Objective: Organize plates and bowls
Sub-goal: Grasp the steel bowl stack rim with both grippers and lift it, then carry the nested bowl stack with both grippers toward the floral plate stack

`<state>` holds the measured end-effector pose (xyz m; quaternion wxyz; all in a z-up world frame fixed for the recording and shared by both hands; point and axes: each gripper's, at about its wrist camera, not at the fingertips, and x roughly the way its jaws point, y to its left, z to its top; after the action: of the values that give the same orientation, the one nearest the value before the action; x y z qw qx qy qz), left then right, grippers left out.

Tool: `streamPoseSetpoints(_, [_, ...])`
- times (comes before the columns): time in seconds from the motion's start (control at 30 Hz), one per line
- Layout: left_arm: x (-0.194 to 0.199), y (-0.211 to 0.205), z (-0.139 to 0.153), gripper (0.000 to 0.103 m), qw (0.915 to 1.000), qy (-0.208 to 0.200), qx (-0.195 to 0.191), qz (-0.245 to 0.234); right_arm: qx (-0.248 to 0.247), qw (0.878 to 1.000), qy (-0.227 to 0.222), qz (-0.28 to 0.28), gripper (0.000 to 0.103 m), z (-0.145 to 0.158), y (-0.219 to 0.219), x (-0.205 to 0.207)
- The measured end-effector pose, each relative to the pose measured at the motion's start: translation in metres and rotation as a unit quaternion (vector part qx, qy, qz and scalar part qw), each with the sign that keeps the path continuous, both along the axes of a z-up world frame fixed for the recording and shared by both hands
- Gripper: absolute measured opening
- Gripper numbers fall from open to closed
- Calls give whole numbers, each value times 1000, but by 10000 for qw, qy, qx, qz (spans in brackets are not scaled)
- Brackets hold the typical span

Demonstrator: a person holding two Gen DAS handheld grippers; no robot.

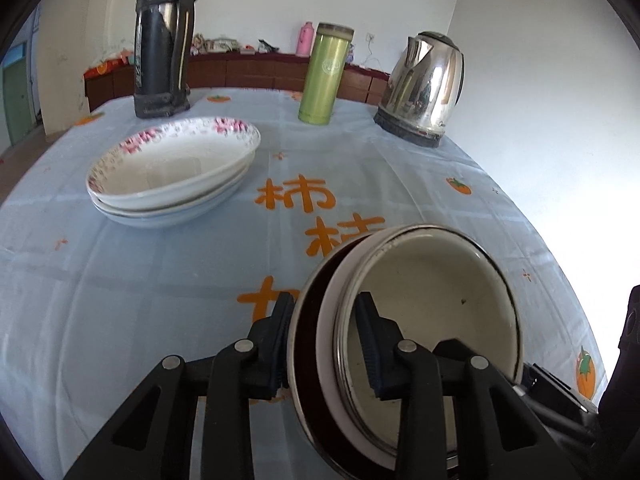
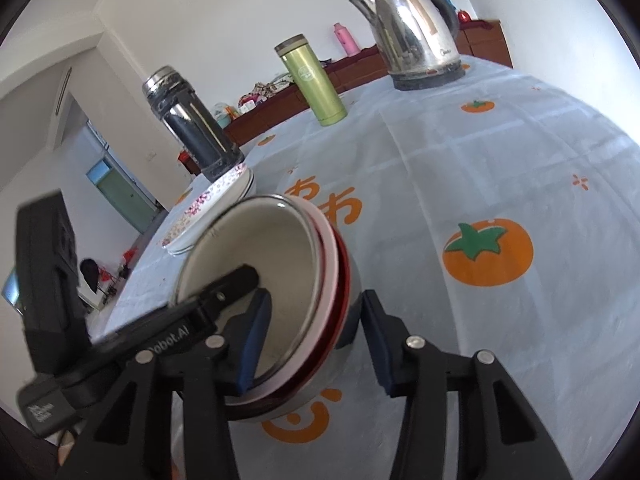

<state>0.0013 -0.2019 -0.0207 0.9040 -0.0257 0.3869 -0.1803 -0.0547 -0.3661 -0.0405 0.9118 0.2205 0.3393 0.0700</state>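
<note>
A stack of nested bowls, cream inside with dark red and steel rims, sits low and tilted over the tablecloth. My left gripper is shut on its near rim, one finger inside and one outside. In the right wrist view my right gripper straddles the other rim of the bowl stack, one finger inside, the outer finger apart from the wall, so it is open. The left gripper's finger shows inside the bowl there. A stack of floral plates lies at the left; it also shows in the right wrist view.
A dark steel thermos, a green flask and a steel kettle stand along the table's far side. The light blue tablecloth has orange persimmon prints. A wooden cabinet runs behind the table.
</note>
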Motion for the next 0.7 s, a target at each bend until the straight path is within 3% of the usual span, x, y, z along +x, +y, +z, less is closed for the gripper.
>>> streamPoseSetpoints(0.7, [-5, 2, -3, 36, 9999, 120, 8, -35, 478, 9983, 68, -327, 42, -1, -5, -13])
